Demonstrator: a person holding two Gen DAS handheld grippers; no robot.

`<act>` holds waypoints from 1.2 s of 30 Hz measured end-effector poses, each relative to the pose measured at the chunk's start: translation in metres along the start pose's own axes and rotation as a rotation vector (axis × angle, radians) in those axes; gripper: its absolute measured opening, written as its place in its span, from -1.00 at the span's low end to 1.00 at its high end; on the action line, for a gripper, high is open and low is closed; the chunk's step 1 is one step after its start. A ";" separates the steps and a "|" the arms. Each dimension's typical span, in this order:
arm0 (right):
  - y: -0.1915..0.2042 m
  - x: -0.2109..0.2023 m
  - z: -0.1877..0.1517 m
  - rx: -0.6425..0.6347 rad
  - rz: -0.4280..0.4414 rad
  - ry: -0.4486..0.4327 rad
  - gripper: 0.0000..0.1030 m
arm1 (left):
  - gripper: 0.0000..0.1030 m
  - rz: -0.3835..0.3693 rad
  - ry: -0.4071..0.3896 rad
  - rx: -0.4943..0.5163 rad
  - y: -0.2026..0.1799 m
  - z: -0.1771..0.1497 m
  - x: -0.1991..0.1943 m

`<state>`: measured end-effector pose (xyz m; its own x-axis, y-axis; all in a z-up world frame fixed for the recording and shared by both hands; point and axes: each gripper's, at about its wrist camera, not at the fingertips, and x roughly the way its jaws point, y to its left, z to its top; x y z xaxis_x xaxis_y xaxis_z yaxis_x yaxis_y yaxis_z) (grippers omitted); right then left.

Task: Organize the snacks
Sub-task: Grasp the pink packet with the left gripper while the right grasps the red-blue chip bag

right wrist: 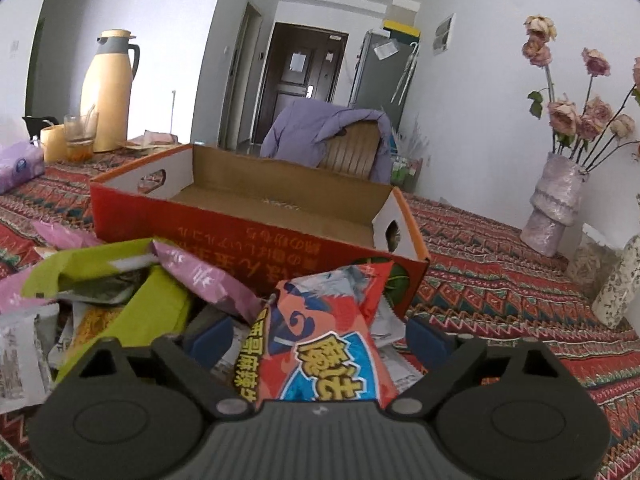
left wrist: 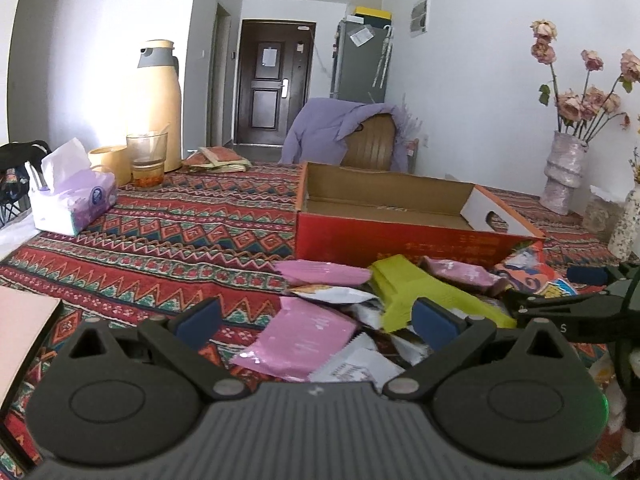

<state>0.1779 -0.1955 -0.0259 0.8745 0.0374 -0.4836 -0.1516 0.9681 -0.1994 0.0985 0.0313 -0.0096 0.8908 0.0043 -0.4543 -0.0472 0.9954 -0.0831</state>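
An open red cardboard box (left wrist: 400,242) (right wrist: 240,228) stands on the patterned tablecloth with nothing visible inside. A heap of snack packets lies in front of it: pink packets (left wrist: 304,340), green ones (left wrist: 424,292) (right wrist: 156,308) and white ones. My left gripper (left wrist: 318,320) hangs open over the heap, with the pink packet below its wide jaws and untouched. My right gripper (right wrist: 318,338) is open around a red and blue snack packet (right wrist: 324,344) that stands between its blue pads, with small gaps on both sides. One of its fingers (left wrist: 588,275) shows at the right edge of the left wrist view.
At the back left stand a yellow thermos (left wrist: 158,100), a glass (left wrist: 146,156) and a tissue pack (left wrist: 72,196). Vases of dried flowers (right wrist: 554,200) line the right wall. A chair draped with a purple jacket (right wrist: 328,136) stands behind the box.
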 end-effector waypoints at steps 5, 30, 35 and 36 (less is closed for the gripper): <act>0.000 0.008 -0.002 -0.001 0.014 0.030 0.44 | 1.00 0.027 0.027 -0.010 0.009 0.000 0.008; -0.037 -0.038 -0.013 0.161 0.085 -0.134 0.04 | 1.00 0.070 0.215 0.083 0.009 0.004 0.073; -0.038 -0.037 -0.016 0.177 0.091 -0.126 0.04 | 1.00 0.065 0.280 0.130 -0.001 -0.005 0.093; -0.038 -0.036 -0.017 0.179 0.092 -0.125 0.04 | 1.00 0.063 0.276 0.119 0.000 -0.007 0.092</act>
<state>0.1447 -0.2382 -0.0153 0.9125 0.1472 -0.3816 -0.1589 0.9873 0.0009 0.1777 0.0306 -0.0572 0.7308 0.0568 -0.6803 -0.0312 0.9983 0.0499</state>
